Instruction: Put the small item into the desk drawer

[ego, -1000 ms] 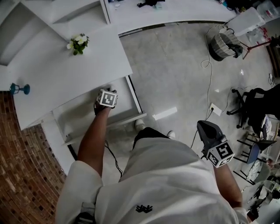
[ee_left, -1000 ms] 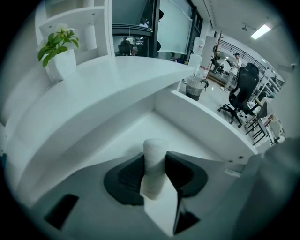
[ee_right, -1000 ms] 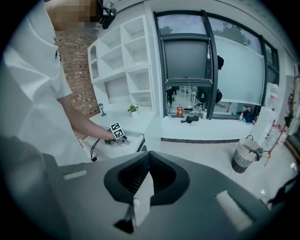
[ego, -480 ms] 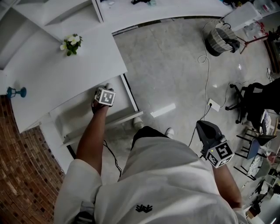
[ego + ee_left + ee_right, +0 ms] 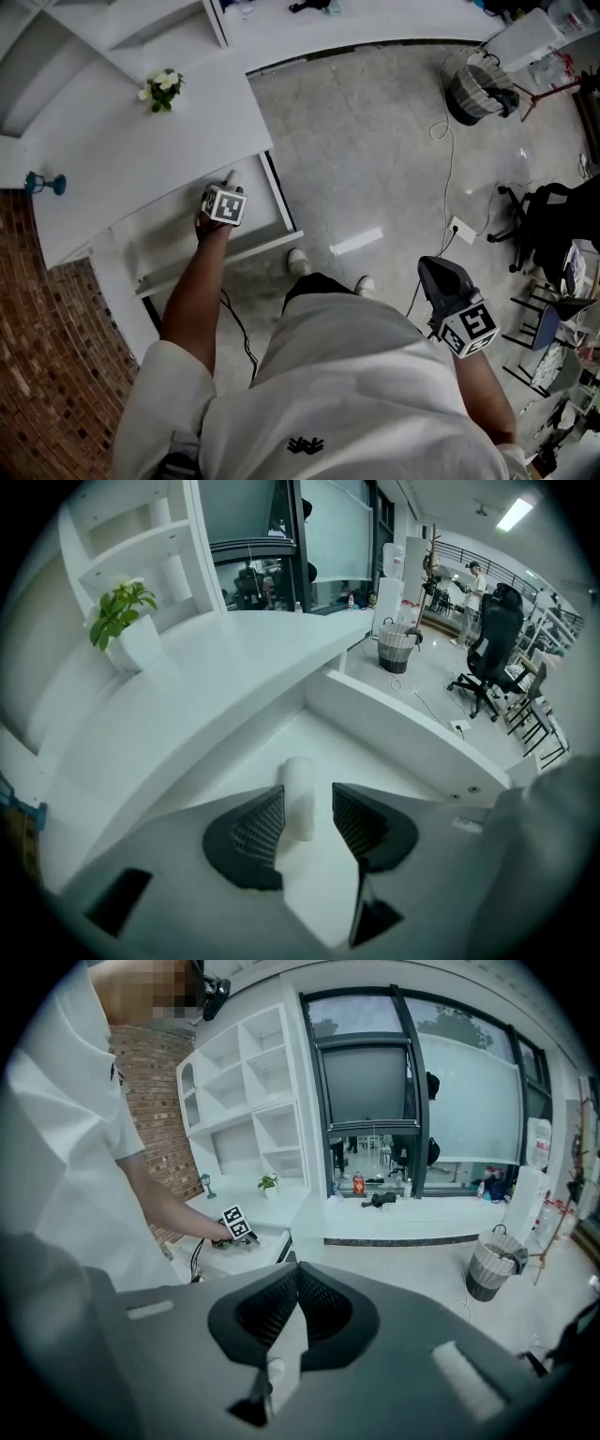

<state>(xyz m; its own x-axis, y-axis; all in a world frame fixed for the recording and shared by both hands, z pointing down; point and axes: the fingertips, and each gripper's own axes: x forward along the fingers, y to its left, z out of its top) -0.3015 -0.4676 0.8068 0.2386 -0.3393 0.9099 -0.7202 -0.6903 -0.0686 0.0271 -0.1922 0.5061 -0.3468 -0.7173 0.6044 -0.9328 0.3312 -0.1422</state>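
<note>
Two grippers are seen, each bearing one marker cube, along with one open drawer (image 5: pixel 394 714), one small item (image 5: pixel 299 797) and one potted plant (image 5: pixel 122 621). The left gripper (image 5: pixel 307 795) is pointed steeply down into the drawer, and its jaws have just been opening; they are now spread apart, with dark ribbed pads (image 5: pixel 258 827) facing each other across the gap. The small item, a smooth white cylinder with a rounded end, is laid on the flat white drawer floor between those jaws, closer to the left pad than to the right one, and is not squeezed by them. The drawer is a plain white box pulled out from under the curved white desk (image 5: pixel 141 150), on which the plant is set in a white pot. The right gripper (image 5: pixel 298 1274) is held well apart from the desk, over the grey floor, with its ribbed jaws brought together at the tips and nothing gripped between them.
</note>
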